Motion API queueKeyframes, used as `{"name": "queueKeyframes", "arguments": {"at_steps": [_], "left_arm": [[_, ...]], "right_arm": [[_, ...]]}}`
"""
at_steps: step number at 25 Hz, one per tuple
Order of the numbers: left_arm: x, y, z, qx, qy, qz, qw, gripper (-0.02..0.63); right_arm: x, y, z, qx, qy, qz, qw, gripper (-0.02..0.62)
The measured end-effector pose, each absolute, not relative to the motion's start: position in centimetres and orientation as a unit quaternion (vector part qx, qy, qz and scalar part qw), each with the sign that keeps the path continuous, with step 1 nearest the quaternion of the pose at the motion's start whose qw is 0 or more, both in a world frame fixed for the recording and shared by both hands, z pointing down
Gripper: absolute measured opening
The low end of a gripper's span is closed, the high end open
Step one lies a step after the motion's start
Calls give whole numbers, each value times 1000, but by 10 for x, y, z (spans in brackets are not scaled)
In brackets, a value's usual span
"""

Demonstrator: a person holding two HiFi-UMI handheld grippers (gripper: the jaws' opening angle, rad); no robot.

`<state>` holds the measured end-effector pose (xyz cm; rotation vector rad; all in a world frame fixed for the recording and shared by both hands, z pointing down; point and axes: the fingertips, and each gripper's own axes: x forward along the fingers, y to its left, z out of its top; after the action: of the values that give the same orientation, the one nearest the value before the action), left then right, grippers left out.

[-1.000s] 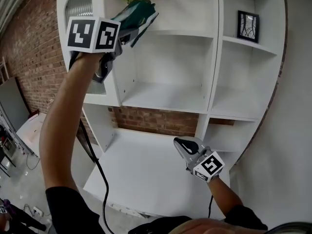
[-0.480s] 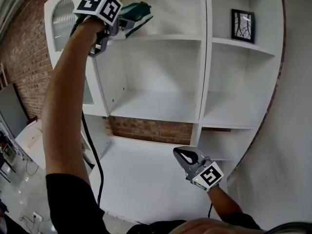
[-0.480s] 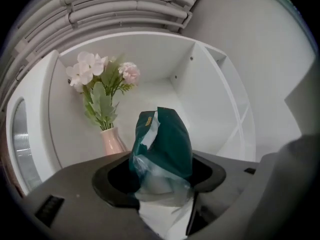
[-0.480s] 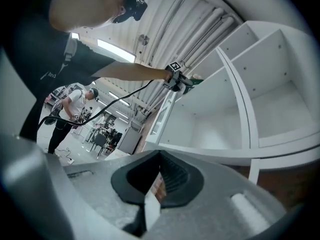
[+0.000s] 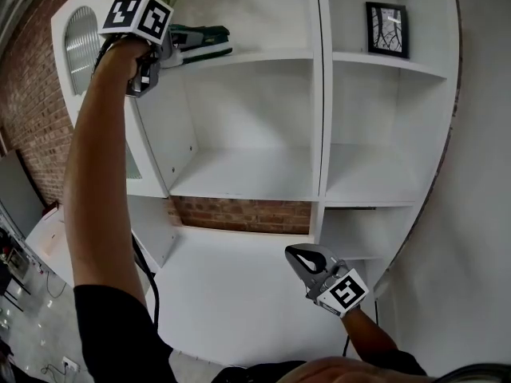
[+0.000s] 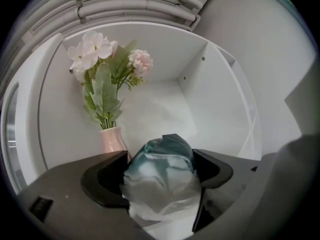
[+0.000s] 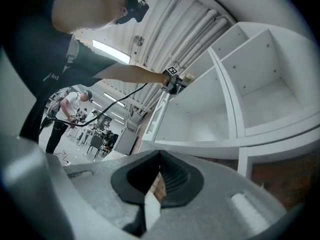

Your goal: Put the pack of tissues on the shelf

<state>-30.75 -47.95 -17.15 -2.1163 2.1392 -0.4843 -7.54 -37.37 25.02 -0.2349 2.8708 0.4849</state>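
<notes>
The left claw (image 6: 161,156) is raised to the top left compartment of the white shelf unit (image 5: 319,94), and its jaws have just been opening; the pack of tissues (image 6: 160,189) is between them, and the pads seem to press on it no more. The pack, dark green with a clear wrapping, lies on the top shelf board (image 5: 263,57) close to its front edge. Behind it and a little to the left stands a pink vase (image 6: 111,140) with pale flowers (image 6: 97,51) and green leaves, near the pack but not touching it. The marker cube (image 5: 136,18) of this claw is just outside the compartment, over the stretched left arm. The right claw (image 7: 159,173) is low and well apart from the pack, its jaws together with nothing between them; in the head view it hangs over the white bench (image 5: 231,286) under the shelves. A strip of brick wall (image 5: 239,214) shows between the bench and the lowest shelf. In the top right compartment a small framed picture (image 5: 386,29) stands upright.
</notes>
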Motion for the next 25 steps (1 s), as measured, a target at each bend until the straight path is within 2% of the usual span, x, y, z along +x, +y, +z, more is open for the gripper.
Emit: {"name": "queueKeyframes", "arguments": {"at_steps": [4,6,11,17,21,25], "left_arm": [[-308,-473,-187,-699,703,-100,85,454],[-307,-465,-196,-702,700,-67,114,467],[-296,-429,-212,-697,687,2,203,469],[-272,-369,-200,-706,652,88,262,463],[-254,-326,-165,-718,618,153,280,396],[-232,-300,-104,-734,594,162,287,304]], "right_arm": [[-72,-375,253,-88,976,164,109,0],[-70,-378,253,-93,973,179,113,0],[-73,-371,248,-92,973,176,118,0],[-74,-363,219,-95,969,172,147,0],[-73,-354,192,-101,962,180,178,0],[-76,-343,173,-100,958,188,193,0]]}}
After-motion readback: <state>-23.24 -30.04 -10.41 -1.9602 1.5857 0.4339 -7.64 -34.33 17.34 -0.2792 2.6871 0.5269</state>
